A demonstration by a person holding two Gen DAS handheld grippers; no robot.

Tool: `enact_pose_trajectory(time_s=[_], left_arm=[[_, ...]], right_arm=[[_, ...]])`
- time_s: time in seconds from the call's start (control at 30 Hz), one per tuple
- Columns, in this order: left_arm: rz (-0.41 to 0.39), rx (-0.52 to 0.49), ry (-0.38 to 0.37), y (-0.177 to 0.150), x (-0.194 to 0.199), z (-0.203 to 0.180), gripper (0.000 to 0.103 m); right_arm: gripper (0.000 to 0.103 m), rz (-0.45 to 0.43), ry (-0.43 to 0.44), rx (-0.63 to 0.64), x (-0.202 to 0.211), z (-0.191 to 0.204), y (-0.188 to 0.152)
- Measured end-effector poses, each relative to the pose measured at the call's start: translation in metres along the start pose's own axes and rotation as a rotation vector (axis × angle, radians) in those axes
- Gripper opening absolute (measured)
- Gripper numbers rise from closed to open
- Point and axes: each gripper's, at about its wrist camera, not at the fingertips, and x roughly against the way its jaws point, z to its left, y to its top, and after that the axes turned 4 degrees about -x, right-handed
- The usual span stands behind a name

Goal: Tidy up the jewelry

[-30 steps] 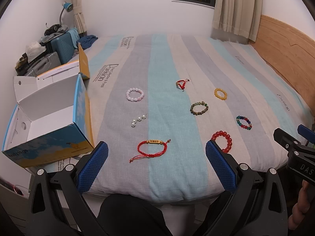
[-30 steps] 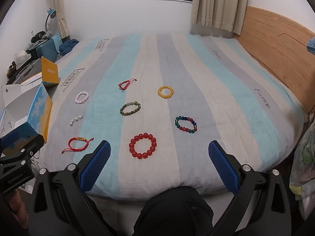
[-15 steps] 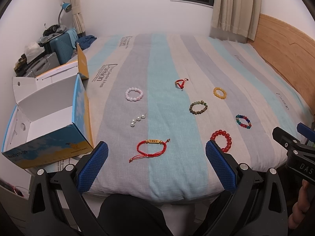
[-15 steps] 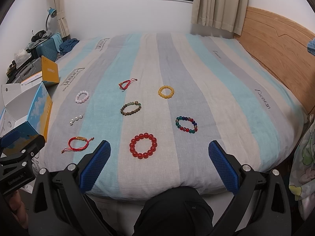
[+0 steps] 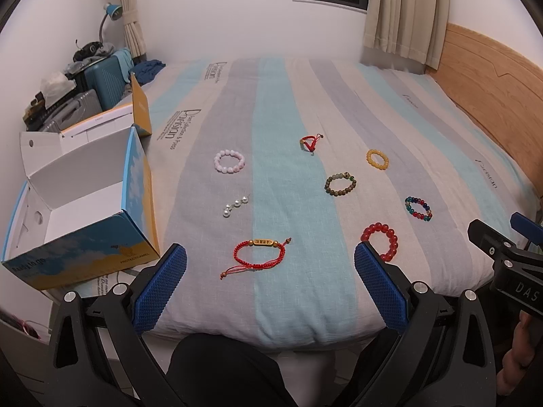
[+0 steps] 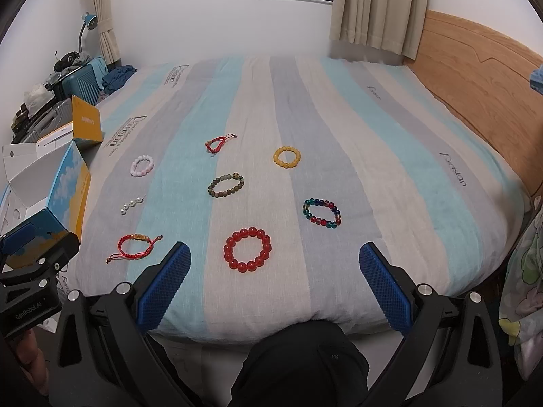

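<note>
Both grippers wait with fingers wide and empty at the bed's [image 6: 390,129] near edge. The jewelry lies spread apart for single picks: the red cord bracelet [image 5: 259,254] between the left gripper's [image 5: 269,283] fingers, the red bead bracelet [image 6: 247,249] between the right gripper's [image 6: 275,286]. The open box [image 5: 85,224] sits beyond the left finger.

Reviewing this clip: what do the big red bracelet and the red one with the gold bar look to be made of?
Red bead bracelet: glossy, translucent round beads, likely glass or resin; they catch highlights. Red cord bracelet: matte braided cord with loose tails, carrying a gold-coloured bar, seemingly metal, though plated plastic can't be excluded.
</note>
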Motion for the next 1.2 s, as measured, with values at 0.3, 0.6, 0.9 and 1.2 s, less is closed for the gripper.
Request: enact_pose_trajectory(time_s=[0.3, 0.6, 0.9, 1.2], left_arm=[[0.003, 0.002, -0.002, 0.0, -0.001, -0.001, 0.097], [0.041, 0.021, -0.022, 0.026, -0.026, 0.016, 0.097], [0.152, 0.046, -0.06, 0.075, -0.089, 0.044, 0.097], [0.274, 0.013, -0.115, 0.086, -0.165, 0.051, 0.097]], right_arm=[[0.096, 0.007, 0.003, -0.006, -0.001, 0.001, -0.002], [0.096, 0.023, -0.007, 0.0, -0.012, -0.005, 0.021], [0.096, 0.137, -0.031, 0.022, -0.07, -0.014, 0.074], [0.096, 0.287, -0.048, 0.026, -0.144, -0.036, 0.091]])
